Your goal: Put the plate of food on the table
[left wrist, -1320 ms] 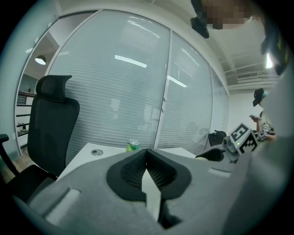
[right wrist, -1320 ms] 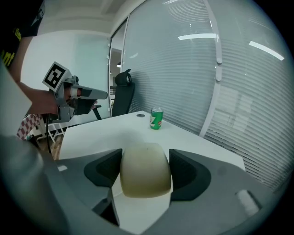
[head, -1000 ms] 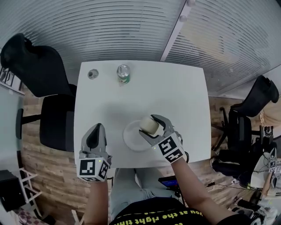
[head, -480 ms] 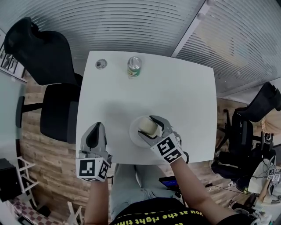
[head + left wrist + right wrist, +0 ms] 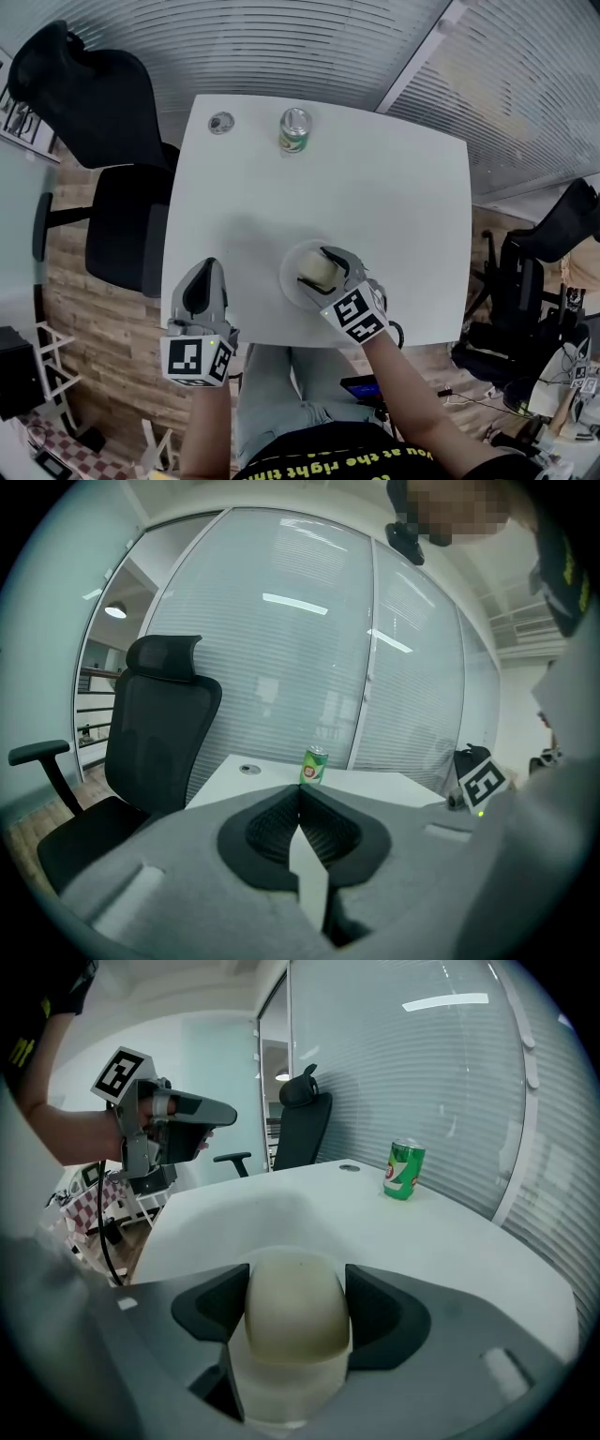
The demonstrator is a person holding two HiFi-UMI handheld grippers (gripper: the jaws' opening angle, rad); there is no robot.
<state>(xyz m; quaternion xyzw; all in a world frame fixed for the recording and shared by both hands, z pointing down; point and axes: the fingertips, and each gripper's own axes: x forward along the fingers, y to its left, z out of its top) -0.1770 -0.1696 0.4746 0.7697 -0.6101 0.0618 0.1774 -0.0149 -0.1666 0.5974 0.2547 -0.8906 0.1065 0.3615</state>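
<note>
Person seen from above, both arms reaching fwd, a claw tool in each hand. The left claw (image 5: 205, 272) is held in the air at the near-left corner of a white surface (image 5: 394, 187). Its two jaws are pressed together, tips meeting in a thin line.

The right claw (image 5: 320, 268) is further in, nr the front edge, and pinches a pale bun (image 5: 317, 270) from both sides. Its dark pads press the bun's flanks, and the domed top bulges up btwn them. Under the bun is a round white plate (image 5: 291, 284), within the surface's near-centre area, just in from the front edge. It's white on white, so I can't tell if the plate is fully down or a touch above the top.

Further back, at the far edge and left of centre, an upright green drinks can (image 5: 294, 129) stands on the surface. Just left of it is a small round grey disc (image 5: 221, 123), flat in the top.

Off the far-left corner is a black office chair (image 5: 103, 112), and a second dark chair (image 5: 553, 230) stands well off to the right. Wood-plank floor (image 5: 103, 347) shows to the left of the surface. Behind it all are glass walls w/ white slatted blinds (image 5: 281, 47).
</note>
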